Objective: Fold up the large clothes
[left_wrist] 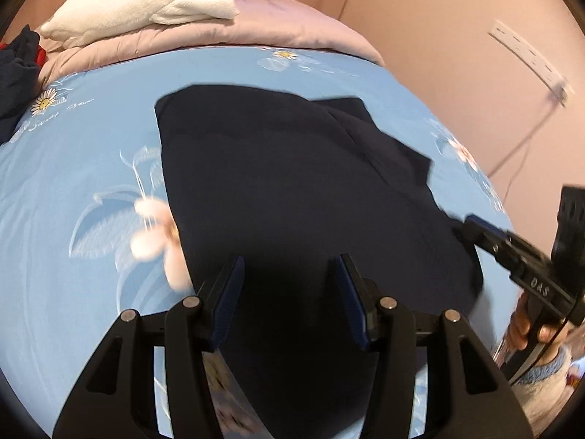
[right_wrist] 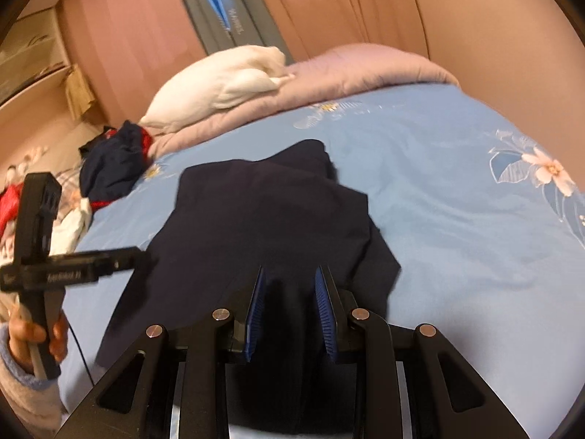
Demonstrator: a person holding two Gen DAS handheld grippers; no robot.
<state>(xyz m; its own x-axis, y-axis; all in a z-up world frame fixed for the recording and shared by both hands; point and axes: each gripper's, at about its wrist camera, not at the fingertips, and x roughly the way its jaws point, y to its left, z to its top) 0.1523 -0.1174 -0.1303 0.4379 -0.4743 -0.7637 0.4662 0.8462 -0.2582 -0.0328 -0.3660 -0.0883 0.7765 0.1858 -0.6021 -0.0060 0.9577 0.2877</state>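
A large dark navy garment (left_wrist: 292, 183) lies spread on the blue flowered bed sheet (left_wrist: 73, 168), partly folded with a flap at its far right. It also shows in the right wrist view (right_wrist: 263, 219). My left gripper (left_wrist: 290, 267) is open and empty, hovering over the garment's near edge. My right gripper (right_wrist: 290, 278) is open and empty over the garment's near right part. The right gripper also appears at the right of the left wrist view (left_wrist: 471, 226), at the garment's right edge. The left gripper appears at the left of the right wrist view (right_wrist: 124, 256).
A white folded blanket (left_wrist: 146, 0) lies on a pink quilt (left_wrist: 256, 29) at the head of the bed. A heap of dark and red clothes (right_wrist: 113, 164) sits at the bed's far left. A power strip (left_wrist: 530, 58) and cable hang on the right wall.
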